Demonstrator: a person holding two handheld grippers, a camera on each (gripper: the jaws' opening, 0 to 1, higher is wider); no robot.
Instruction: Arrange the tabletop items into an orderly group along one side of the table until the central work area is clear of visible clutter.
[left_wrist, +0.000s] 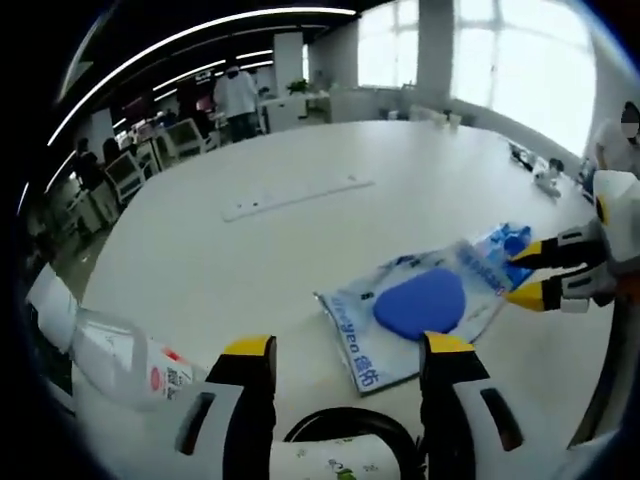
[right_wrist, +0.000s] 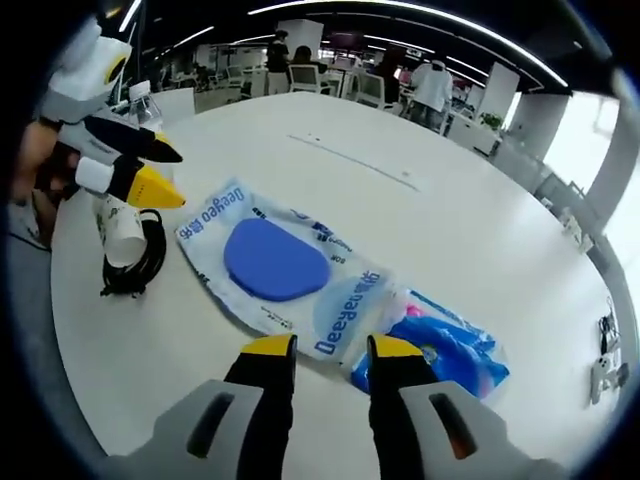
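Observation:
A flat wet-wipes pack (left_wrist: 420, 305) (right_wrist: 285, 270) with a blue oval lid lies mid-table. A smaller blue packet (left_wrist: 510, 245) (right_wrist: 450, 350) lies against one of its ends. My right gripper (right_wrist: 332, 345) (left_wrist: 527, 274) is open, and its jaws straddle the pack's edge beside the blue packet. My left gripper (left_wrist: 350, 345) (right_wrist: 166, 176) is open and hovers over a white paper cup (left_wrist: 335, 462) (right_wrist: 122, 235), which lies on a black cable coil (left_wrist: 340, 425) (right_wrist: 145, 268). A clear plastic bottle (left_wrist: 120, 360) (right_wrist: 145, 100) is just beside the left jaw.
The large white table (left_wrist: 300, 250) (right_wrist: 450, 230) has a long white cover strip (left_wrist: 295, 197) (right_wrist: 355, 160) across its middle. Small items (left_wrist: 545, 175) (right_wrist: 605, 375) sit near its far edge. Chairs, desks and people are beyond the table.

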